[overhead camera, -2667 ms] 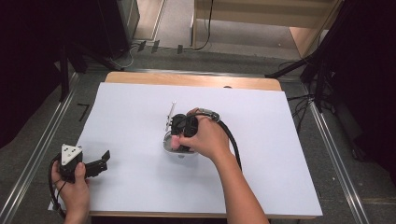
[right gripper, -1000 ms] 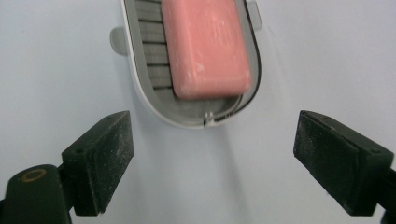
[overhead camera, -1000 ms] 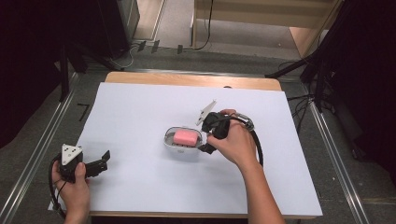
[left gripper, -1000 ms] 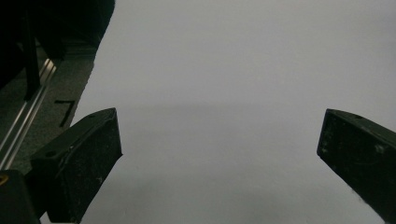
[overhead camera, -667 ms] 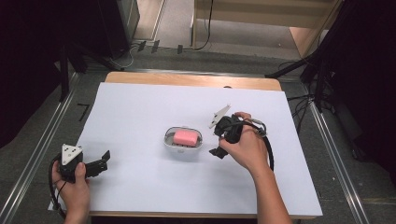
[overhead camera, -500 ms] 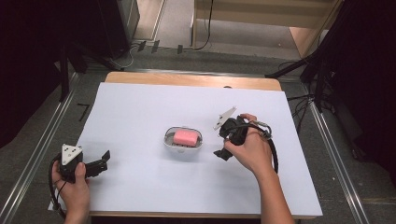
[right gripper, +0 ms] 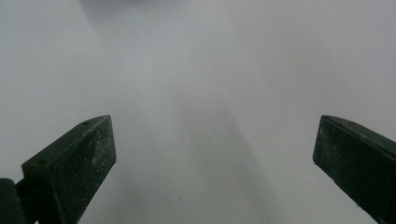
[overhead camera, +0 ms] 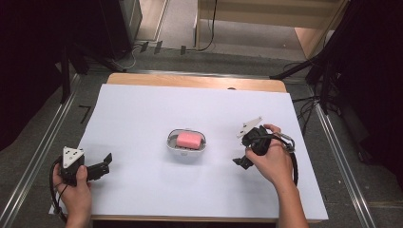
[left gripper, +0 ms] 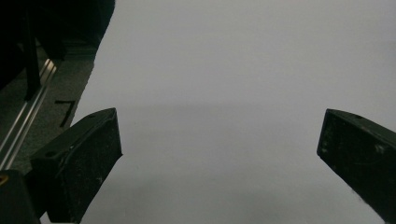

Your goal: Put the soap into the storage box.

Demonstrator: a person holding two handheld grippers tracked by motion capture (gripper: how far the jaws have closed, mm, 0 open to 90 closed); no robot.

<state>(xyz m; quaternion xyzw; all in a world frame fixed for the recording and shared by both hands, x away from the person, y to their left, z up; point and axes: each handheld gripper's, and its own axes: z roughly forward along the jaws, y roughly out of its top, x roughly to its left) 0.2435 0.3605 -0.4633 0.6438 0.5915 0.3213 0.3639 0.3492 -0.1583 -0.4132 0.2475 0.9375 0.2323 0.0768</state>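
Pink soap (overhead camera: 189, 139) sits in its dish (overhead camera: 172, 145); left gripper (overhead camera: 105, 162) and right gripper (overhead camera: 240, 159), spread, flank it

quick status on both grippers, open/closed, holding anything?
Left gripper: open, holding nothing, over bare white sheet.
Right gripper: open, nothing between the jaws, which have just been opening; apart from the soap dish.

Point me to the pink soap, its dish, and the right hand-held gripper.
pink soap (overhead camera: 189, 139), high view, top face.
dish (overhead camera: 171, 145), high view, left rim.
right hand-held gripper (overhead camera: 243, 159), high view, between its open fingertips.
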